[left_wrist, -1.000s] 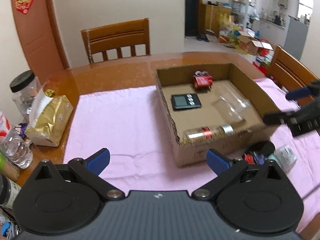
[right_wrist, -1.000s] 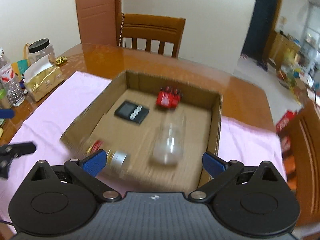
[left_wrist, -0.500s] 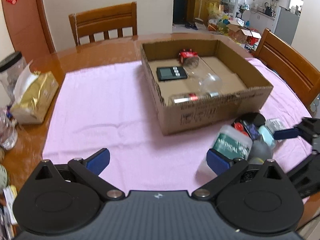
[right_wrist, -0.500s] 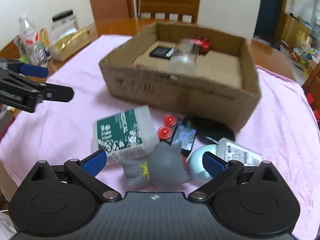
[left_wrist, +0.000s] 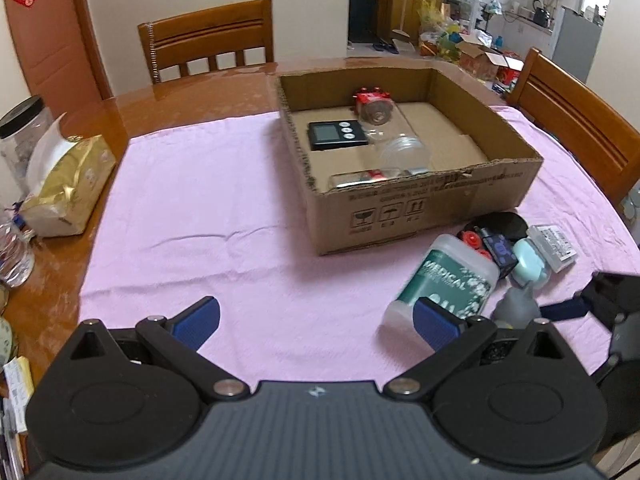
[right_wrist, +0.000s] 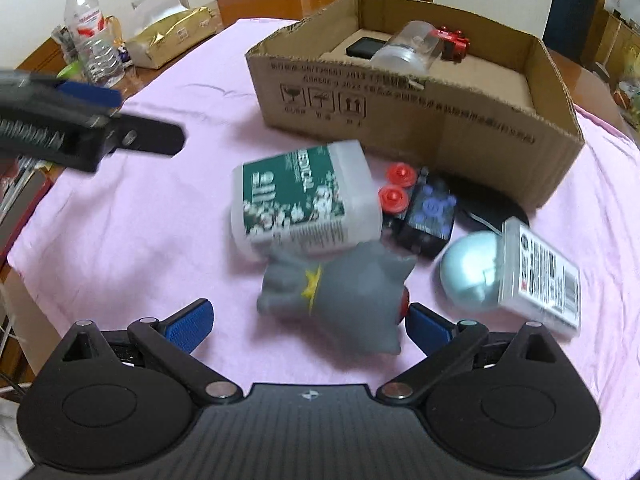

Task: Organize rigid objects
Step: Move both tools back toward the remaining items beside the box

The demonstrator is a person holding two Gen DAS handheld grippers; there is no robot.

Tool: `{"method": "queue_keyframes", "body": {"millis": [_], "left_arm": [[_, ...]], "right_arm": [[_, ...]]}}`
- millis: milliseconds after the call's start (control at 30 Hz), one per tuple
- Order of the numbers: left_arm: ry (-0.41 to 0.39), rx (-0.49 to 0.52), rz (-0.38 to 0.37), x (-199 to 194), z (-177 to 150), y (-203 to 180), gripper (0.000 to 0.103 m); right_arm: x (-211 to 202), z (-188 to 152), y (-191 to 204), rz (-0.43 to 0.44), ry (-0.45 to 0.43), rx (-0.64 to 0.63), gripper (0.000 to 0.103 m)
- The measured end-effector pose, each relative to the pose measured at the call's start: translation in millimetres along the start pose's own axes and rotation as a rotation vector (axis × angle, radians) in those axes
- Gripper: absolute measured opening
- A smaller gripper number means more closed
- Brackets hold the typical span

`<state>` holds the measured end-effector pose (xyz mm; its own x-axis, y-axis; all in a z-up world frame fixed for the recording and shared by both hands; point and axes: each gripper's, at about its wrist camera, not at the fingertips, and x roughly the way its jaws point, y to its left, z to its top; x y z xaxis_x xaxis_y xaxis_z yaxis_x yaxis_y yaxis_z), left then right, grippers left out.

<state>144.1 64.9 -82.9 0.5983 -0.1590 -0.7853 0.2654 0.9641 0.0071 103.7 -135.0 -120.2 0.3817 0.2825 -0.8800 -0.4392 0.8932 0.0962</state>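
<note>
An open cardboard box [left_wrist: 432, 208] [right_wrist: 420, 120] sits on the pink cloth and holds a black timer [left_wrist: 336, 135], a red toy car [left_wrist: 372, 98], a clear cup [left_wrist: 400, 148] and a small jar [left_wrist: 360, 178]. In front of it lie a green-labelled medical bottle [right_wrist: 300, 200] [left_wrist: 448, 280], a grey figure [right_wrist: 344, 292], a black toy with red wheels [right_wrist: 424, 212], a pale blue round object [right_wrist: 468, 276] and a clear labelled case [right_wrist: 544, 280]. My right gripper [right_wrist: 308, 326] is open, just in front of the grey figure. My left gripper [left_wrist: 316, 322] is open and empty over the cloth.
A gold tissue pack [left_wrist: 64, 188], a plastic jar [left_wrist: 20, 132] and water bottles [right_wrist: 92, 40] stand at the table's left edge. Wooden chairs [left_wrist: 208, 44] stand behind and to the right of the table. A black round disc [left_wrist: 500, 222] lies by the box.
Both grippers have pulled back and lowered from the box toward the pile in front of it. The right gripper has come closer to the grey figure.
</note>
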Motion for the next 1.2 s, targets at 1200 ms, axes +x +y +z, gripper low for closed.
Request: {"method": "queue_keyframes", "body": {"millis": [1200], "left_arm": [[0.128, 0.101, 0.049, 36.4, 7.6, -45.7, 0.102]], "right_arm": [[8.9, -24.1, 10.1, -0.084, -0.054, -0.067, 0.103]]}}
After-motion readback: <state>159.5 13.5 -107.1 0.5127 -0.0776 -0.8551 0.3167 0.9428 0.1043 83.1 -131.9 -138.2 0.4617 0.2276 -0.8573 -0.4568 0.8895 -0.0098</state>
